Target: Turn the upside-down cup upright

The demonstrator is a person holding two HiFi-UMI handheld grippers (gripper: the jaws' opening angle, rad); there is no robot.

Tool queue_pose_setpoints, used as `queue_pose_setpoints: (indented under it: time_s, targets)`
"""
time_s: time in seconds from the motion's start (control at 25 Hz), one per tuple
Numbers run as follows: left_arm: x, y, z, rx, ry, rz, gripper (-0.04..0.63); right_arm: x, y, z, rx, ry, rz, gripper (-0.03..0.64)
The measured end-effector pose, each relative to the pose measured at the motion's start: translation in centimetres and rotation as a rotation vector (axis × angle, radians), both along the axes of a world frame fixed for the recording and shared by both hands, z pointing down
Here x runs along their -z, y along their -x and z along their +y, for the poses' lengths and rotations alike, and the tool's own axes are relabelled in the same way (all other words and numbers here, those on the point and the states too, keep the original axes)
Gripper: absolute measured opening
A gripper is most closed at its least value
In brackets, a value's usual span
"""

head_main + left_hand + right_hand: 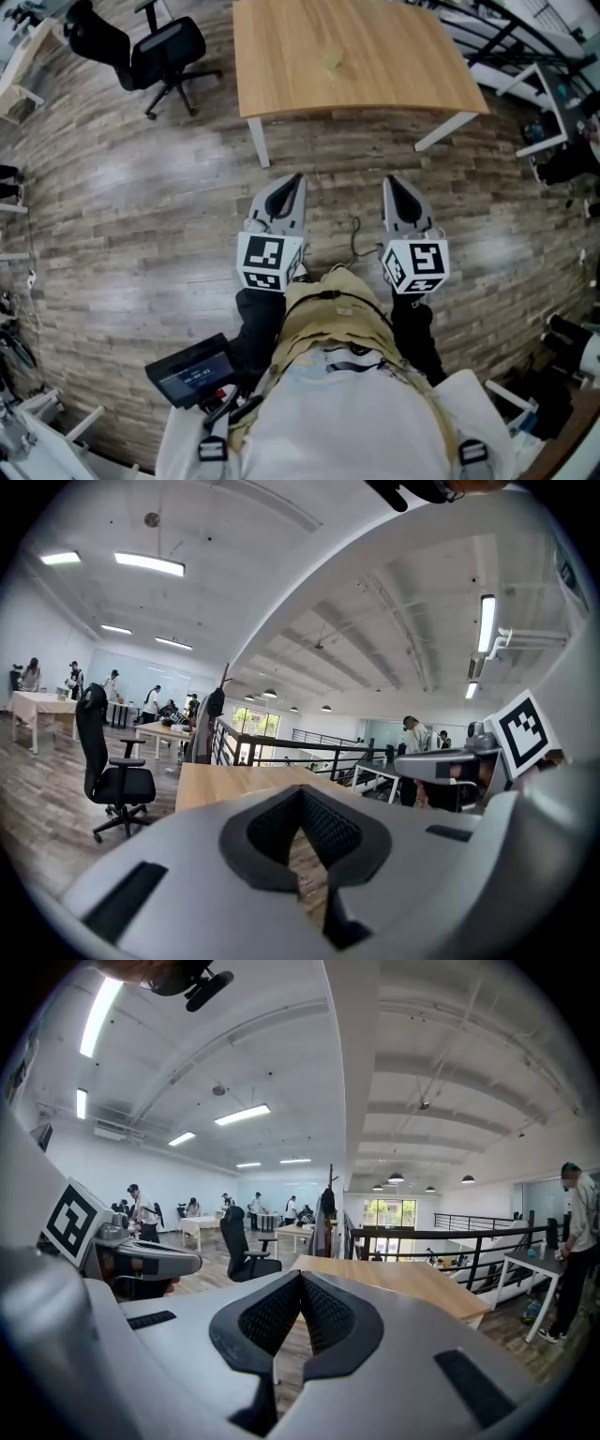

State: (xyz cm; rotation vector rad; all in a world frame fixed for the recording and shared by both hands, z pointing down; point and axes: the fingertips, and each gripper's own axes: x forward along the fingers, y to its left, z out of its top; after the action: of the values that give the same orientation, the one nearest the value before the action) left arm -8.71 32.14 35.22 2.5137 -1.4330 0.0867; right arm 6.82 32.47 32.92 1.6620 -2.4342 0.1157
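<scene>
A light wooden table (356, 56) stands ahead of me on the plank floor. On its top lies a small pale, see-through thing (333, 62), too small to tell whether it is the cup. My left gripper (297, 180) and right gripper (390, 182) are held side by side short of the table's near edge, over the floor. Both taper to a closed point with nothing between the jaws. In the left gripper view the left gripper (302, 791) has its pads meeting, with the table (225, 780) beyond. The right gripper (300, 1277) looks the same, facing the table (403, 1283).
A black office chair (167, 52) stands left of the table. White table legs (260, 142) reach the floor near the grippers. A thin cable (356, 239) lies on the floor between them. A black railing (441, 1241) and several people are far behind the table.
</scene>
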Motion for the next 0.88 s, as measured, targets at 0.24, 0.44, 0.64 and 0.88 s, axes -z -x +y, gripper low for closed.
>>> queue_pose_setpoints:
  time_s: [0.24, 0.44, 0.64, 0.88]
  targets:
    - [-0.1, 2.5, -1.4, 0.033, -0.004, 0.002, 0.002, 0.3, 1.2, -1.1, 0.010, -0.009, 0.004, 0.021]
    - [-0.9, 2.0, -3.7, 0.020, 0.007, -0.014, 0.002, -0.6, 0.8, -2.9, -0.002, 0.000, -0.007, 0.021]
    - [-2.4, 1.6, -6.9, 0.036, 0.013, -0.033, 0.002, -2.4, 0.2, -6.6, 0.010, 0.008, -0.025, 0.021]
    - [-4.3, 1.5, -13.2, 0.096, 0.035, -0.063, 0.002, -4.4, 0.2, -14.0, 0.071, 0.020, -0.048, 0.021]
